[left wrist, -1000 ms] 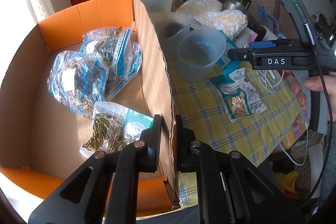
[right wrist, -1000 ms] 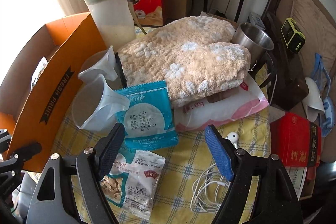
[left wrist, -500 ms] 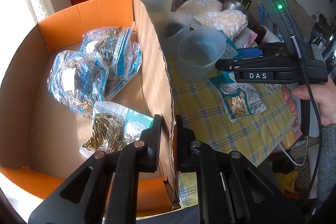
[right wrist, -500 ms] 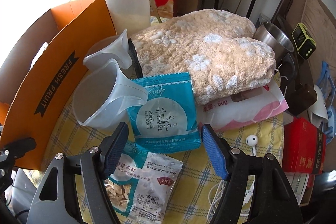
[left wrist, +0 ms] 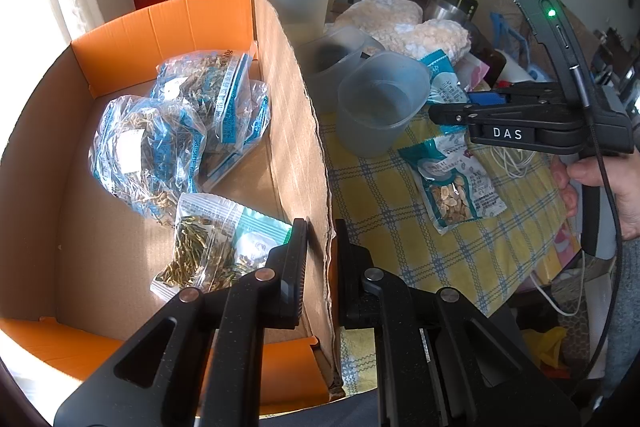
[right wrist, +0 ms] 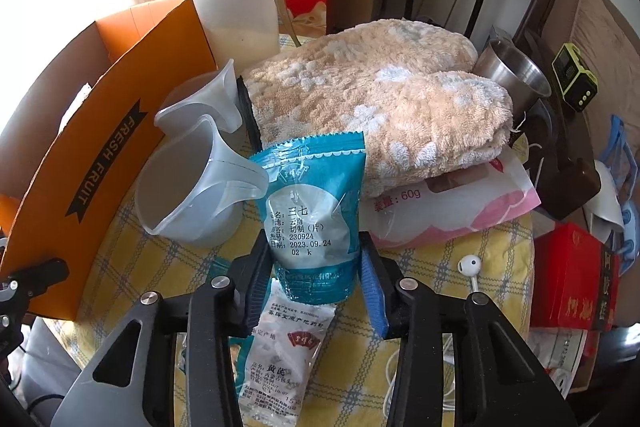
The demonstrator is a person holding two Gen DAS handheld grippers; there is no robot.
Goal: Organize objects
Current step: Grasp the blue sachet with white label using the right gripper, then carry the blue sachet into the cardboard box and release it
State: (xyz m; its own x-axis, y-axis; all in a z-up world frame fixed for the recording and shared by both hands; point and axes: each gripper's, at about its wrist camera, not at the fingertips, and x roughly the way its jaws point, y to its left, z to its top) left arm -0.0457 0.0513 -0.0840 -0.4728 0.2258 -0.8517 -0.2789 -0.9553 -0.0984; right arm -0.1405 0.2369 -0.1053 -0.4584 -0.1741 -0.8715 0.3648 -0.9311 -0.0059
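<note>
Right claw (right wrist: 316,279) has just been closing, now pinching the blue packet (right wrist: 314,215) by its lower sides; packet bulged and tilted up between the pads, top end leaning on the towel (right wrist: 372,111) ahead, bottom end over a second packet (right wrist: 280,351) lying on the table (right wrist: 432,291) under the claw. A second back: spread wide, packet flat and untouched. So the grasp looks made; lift and carry over to the box (left wrist: 296,131) probably come next. Left claw (left wrist: 320,255) pressed together on the box wall, same spot as before, likely steadying it. Three herb bags (left wrist: 160,147) already inside the box, ahead and left of that claw. Cup (right wrist: 192,187) just left of the held packet, touching it, so may get nudged on the lift
</note>
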